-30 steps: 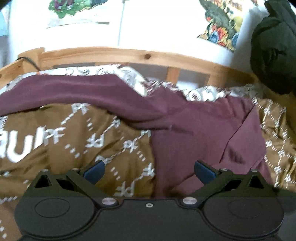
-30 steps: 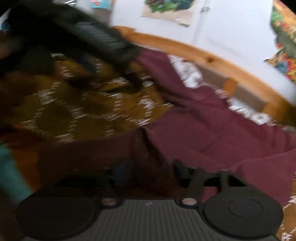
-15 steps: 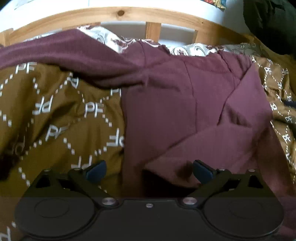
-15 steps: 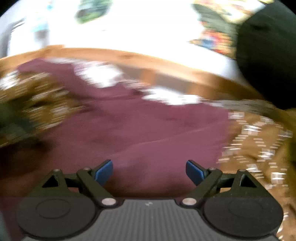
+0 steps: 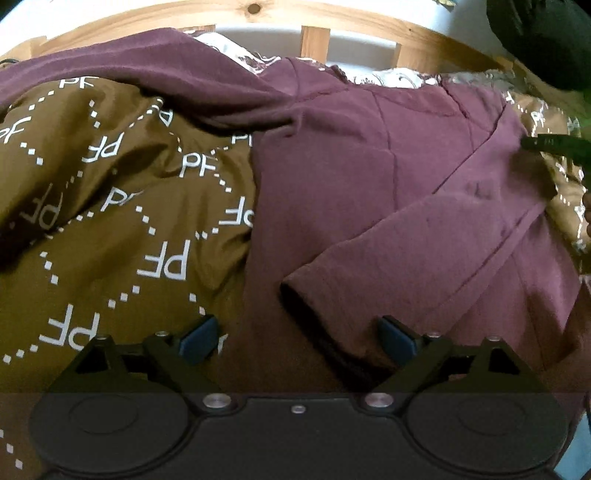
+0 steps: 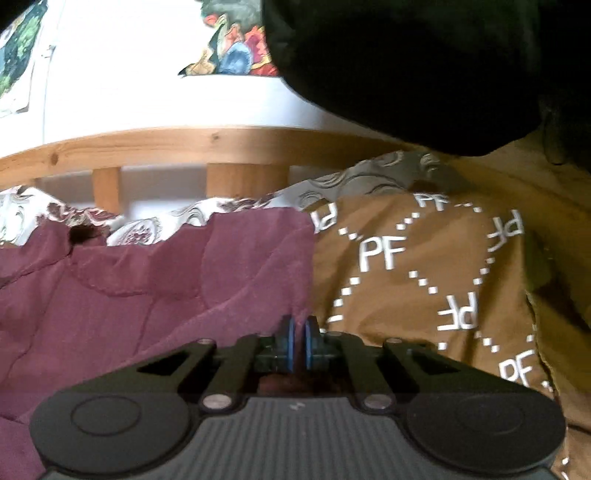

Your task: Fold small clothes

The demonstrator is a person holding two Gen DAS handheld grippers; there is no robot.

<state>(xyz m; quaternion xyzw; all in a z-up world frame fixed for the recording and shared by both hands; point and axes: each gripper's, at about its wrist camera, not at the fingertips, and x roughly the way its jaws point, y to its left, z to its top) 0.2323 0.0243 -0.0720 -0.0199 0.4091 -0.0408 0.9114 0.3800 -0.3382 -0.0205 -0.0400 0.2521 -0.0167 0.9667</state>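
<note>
A maroon shirt (image 5: 369, 166) lies on a brown bedspread (image 5: 110, 221) printed with white letters. One sleeve (image 5: 406, 258) is folded across its body, and the other sleeve (image 5: 147, 66) stretches off to the left. My left gripper (image 5: 297, 332) hovers low over the shirt's left edge and the folded sleeve's cuff. Its jaws are closing but still wide, and the pads press nothing. My right gripper (image 6: 297, 339) is shut on the right edge of the shirt (image 6: 147, 295), beside the bedspread (image 6: 424, 277). The right gripper's black fingers (image 5: 554, 144) show at the shirt's right edge.
A wooden bed rail (image 5: 332, 22) with slats (image 6: 107, 188) runs behind the shirt. A pale patterned sheet (image 6: 166, 221) shows under the bedspread. A big black bundle of cloth (image 6: 406, 74) hangs at the upper right. The white wall carries colourful pictures (image 6: 236, 55).
The left gripper has sunk closer to the shirt and its jaws have narrowed a little. The right gripper swung right across the shirt to its right edge and went from open to shut.
</note>
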